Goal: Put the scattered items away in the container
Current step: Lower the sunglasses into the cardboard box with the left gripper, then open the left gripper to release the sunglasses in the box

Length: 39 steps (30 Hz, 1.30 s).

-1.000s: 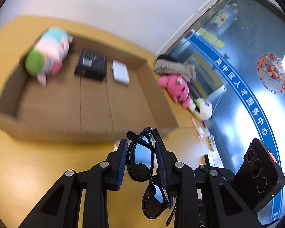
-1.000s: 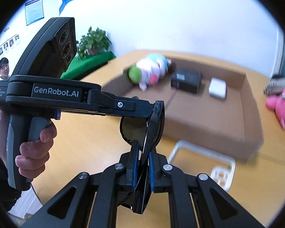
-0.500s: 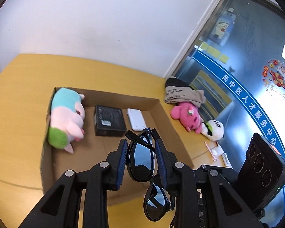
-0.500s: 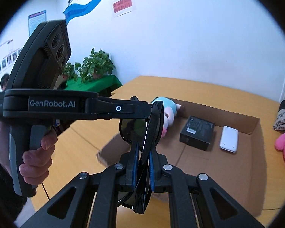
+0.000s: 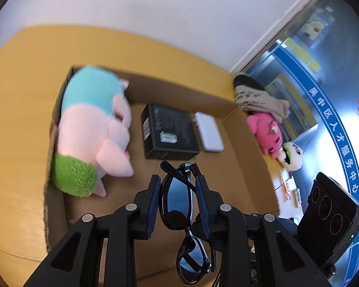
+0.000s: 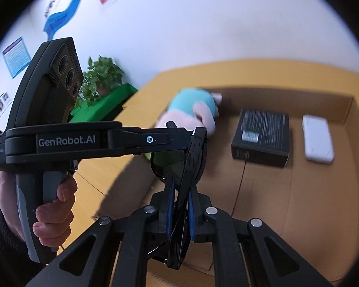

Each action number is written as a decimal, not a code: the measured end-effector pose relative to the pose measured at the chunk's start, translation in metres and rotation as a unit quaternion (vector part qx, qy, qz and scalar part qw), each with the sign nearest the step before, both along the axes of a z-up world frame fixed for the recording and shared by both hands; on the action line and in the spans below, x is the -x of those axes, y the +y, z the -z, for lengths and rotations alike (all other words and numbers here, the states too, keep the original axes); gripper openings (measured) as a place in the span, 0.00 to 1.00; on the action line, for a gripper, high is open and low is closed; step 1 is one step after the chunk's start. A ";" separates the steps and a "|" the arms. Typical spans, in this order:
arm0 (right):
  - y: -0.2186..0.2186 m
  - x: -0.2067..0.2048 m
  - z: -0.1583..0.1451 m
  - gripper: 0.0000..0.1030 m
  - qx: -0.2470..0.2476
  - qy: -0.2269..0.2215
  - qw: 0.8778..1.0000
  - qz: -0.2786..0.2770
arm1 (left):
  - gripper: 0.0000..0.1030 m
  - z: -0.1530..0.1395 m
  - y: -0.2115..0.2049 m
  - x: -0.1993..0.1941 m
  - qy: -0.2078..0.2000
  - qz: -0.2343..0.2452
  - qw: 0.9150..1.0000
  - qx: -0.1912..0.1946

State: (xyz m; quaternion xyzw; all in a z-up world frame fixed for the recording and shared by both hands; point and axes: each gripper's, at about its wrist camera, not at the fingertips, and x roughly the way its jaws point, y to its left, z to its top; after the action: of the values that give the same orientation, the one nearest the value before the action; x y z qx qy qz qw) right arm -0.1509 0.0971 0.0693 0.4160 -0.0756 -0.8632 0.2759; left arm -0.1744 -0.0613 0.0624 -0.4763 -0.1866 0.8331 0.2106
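Sunglasses (image 5: 177,198), black with dark lenses, are held by both tongs at once above the open cardboard box (image 5: 249,148), which lies on the yellow worktop (image 5: 19,110). The left tongs (image 5: 178,201) are clamped on one lens, the pads pressing from both sides, and the second lens hangs below them. The right tongs (image 6: 179,205) are closed tightly on the folded frame, seen edge-on in the right wrist view. A hand (image 6: 52,212) grips the handle of the left tool. Inside the box lie a plush toy (image 5: 93,129) in pink, turquoise and green at the left wall, a black carton (image 5: 170,131) in the middle, and a white flat device (image 5: 209,132) just beside it. Outside the box, near its right wall, a pink plush (image 5: 266,129) and a white plush (image 5: 292,155) lie on the worktop, with a folded cloth (image 5: 258,98) behind them.
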 end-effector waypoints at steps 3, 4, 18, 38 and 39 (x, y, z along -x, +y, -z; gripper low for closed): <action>-0.004 0.006 0.018 0.09 -0.002 -0.023 1.000 0.007 | 0.30 0.018 -0.001 0.007 -0.020 0.001 1.000 0.002; -0.005 0.007 0.021 0.09 -0.003 -0.027 1.000 0.009 | 0.31 0.022 -0.002 0.008 -0.025 0.001 1.000 0.002; -0.024 0.012 0.062 0.10 -0.022 -0.094 0.995 0.015 | 0.31 0.065 -0.006 0.016 -0.090 -0.006 0.995 0.051; 0.037 -0.085 -0.002 0.72 -0.078 0.050 0.995 0.042 | 0.95 -0.053 -0.001 -0.109 0.150 -0.099 0.973 0.142; 0.042 -0.088 -0.004 0.72 -0.082 0.054 0.994 0.044 | 0.96 -0.058 0.002 -0.119 0.166 -0.105 0.969 0.149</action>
State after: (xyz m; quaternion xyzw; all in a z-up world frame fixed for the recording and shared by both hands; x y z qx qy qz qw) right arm -0.0626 0.1390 0.0735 0.3859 -0.0079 -0.8990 0.2069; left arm -0.0549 -0.0590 0.1204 -0.3350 -0.0720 0.9363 0.0770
